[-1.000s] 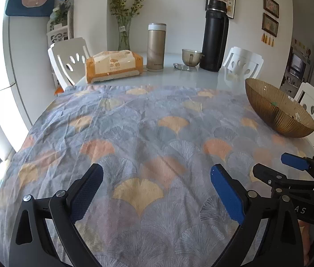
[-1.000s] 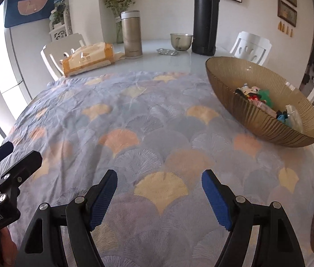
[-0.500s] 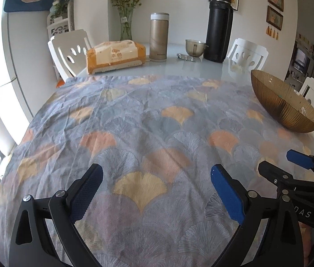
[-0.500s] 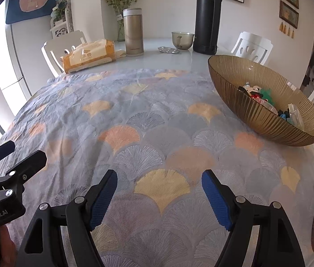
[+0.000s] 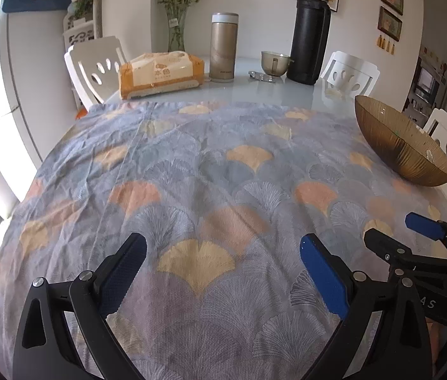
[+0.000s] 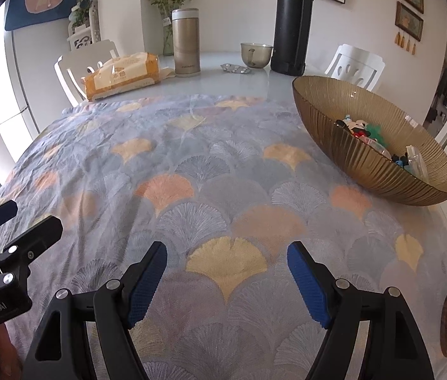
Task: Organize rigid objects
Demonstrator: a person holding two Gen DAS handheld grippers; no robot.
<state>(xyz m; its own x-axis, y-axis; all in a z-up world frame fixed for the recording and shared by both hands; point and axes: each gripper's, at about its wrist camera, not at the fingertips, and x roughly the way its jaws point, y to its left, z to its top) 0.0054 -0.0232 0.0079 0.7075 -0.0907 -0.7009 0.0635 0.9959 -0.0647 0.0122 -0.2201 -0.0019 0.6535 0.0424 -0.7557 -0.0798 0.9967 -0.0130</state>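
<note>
A ribbed amber glass bowl (image 6: 378, 164) stands at the table's right side, with several small toys and clear plastic pieces (image 6: 372, 136) lying inside it. In the left wrist view the same bowl (image 5: 397, 145) shows only its outer wall. My left gripper (image 5: 223, 256) hovers open over the fan-patterned tablecloth (image 5: 198, 171) near the front edge, nothing between its blue pads. My right gripper (image 6: 226, 266) is open beside it, also empty. Each gripper appears at the edge of the other's view: the right gripper (image 5: 397, 231) and the left gripper (image 6: 24, 218).
At the table's far end stand an orange tissue pack (image 5: 160, 74), a gold flask (image 5: 223, 47), a tall black thermos (image 5: 310, 31), a small metal cup (image 5: 274, 61) and a foil blister pack (image 6: 234, 68). White chairs (image 5: 97, 63) ring the table. A vase of flowers (image 5: 176, 22) stands behind.
Both views have tilted slightly, so the far end of the table sits lower in frame. Both grippers stay open and empty over the same stretch of cloth.
</note>
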